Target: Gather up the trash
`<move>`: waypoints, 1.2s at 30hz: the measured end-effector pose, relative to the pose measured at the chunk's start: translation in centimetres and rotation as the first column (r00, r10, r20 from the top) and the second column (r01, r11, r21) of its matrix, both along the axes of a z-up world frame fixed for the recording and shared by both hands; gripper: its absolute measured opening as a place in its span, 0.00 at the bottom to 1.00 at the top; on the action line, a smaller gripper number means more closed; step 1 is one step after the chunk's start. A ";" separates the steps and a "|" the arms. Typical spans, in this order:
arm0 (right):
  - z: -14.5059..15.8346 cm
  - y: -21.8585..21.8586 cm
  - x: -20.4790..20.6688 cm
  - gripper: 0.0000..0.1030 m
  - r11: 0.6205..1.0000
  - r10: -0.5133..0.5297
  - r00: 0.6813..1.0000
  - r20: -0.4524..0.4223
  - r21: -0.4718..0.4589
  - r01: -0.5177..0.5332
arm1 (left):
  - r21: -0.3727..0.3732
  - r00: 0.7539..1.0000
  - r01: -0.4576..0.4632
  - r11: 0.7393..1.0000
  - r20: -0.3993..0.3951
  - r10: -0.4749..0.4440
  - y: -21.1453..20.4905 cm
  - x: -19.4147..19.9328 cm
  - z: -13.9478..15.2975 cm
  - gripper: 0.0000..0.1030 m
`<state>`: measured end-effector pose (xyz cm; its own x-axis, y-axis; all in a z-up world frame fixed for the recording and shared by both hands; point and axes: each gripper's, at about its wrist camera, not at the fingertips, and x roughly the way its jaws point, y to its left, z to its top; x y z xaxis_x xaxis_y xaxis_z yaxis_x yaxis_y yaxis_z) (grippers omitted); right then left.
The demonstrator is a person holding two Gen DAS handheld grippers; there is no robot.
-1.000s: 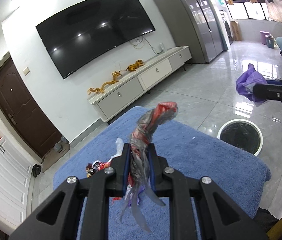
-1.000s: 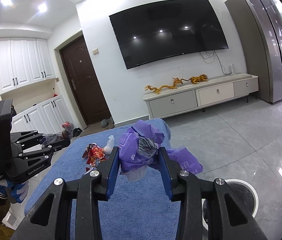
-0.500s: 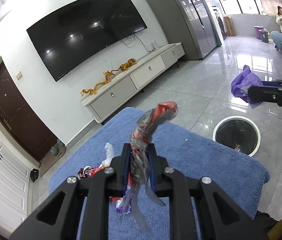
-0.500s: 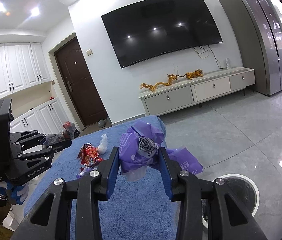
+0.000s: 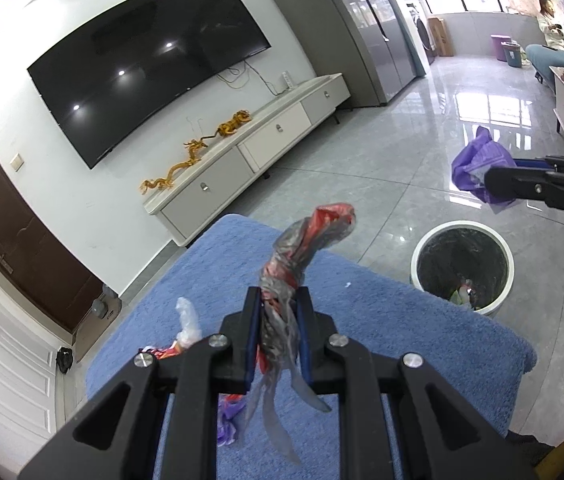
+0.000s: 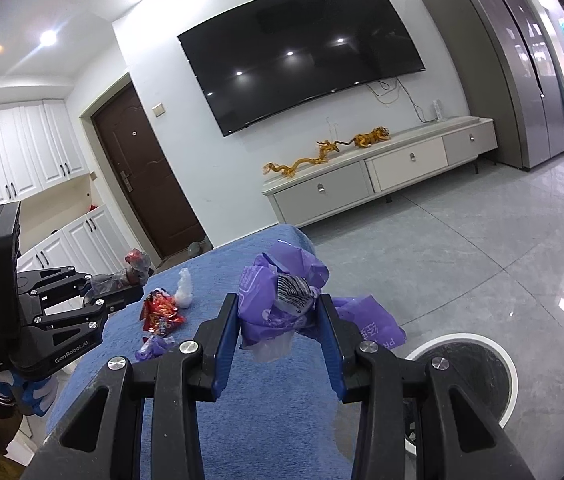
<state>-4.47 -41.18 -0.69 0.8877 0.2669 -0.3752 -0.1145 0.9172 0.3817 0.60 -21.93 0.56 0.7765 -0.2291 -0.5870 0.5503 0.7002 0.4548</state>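
Your left gripper (image 5: 278, 300) has its jaws clamped on a twisted grey-and-red wrapper (image 5: 301, 248), held above the blue-covered desk (image 5: 401, 320). Your right gripper (image 6: 278, 316) has its jaws clamped on a crumpled purple bag (image 6: 282, 300), raised near the desk's edge, above the floor beside the white bin (image 5: 461, 268). The bin stands on the floor just beside the desk, with some scraps inside. A red packet (image 6: 160, 308), a white scrap (image 6: 184, 290) and a purple scrap (image 6: 154, 346) lie on the desk.

"GenRobot.AI" on the left tongs (image 6: 116, 292); possibly "PR", partly hidden, on purple wrapper (image 6: 282, 304).
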 end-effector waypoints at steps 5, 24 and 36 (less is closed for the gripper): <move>-1.4 -2.4 0.1 0.35 0.998 -0.056 0.998 -0.030 0.027 0.057 | 0.001 0.998 0.037 0.999 -0.048 -0.037 -2.9 0.9 -0.9 0.16; -12.1 -13.1 3.2 0.41 0.951 -0.288 0.882 -0.374 -0.001 0.310 | -0.180 0.869 0.138 0.974 -0.451 -0.206 -19.2 6.6 -8.2 0.18; -13.0 -14.4 3.1 0.54 0.927 -0.347 0.835 -0.426 -0.025 0.373 | -0.247 0.824 0.101 0.964 -0.522 -0.221 -19.8 7.7 -9.0 0.22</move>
<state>-1.33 -55.60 -13.66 0.6893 -0.0089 -0.7244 0.4009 0.8375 0.3712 8.29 -41.69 -8.40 0.2889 -0.4804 -0.8281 0.7780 0.6218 -0.0893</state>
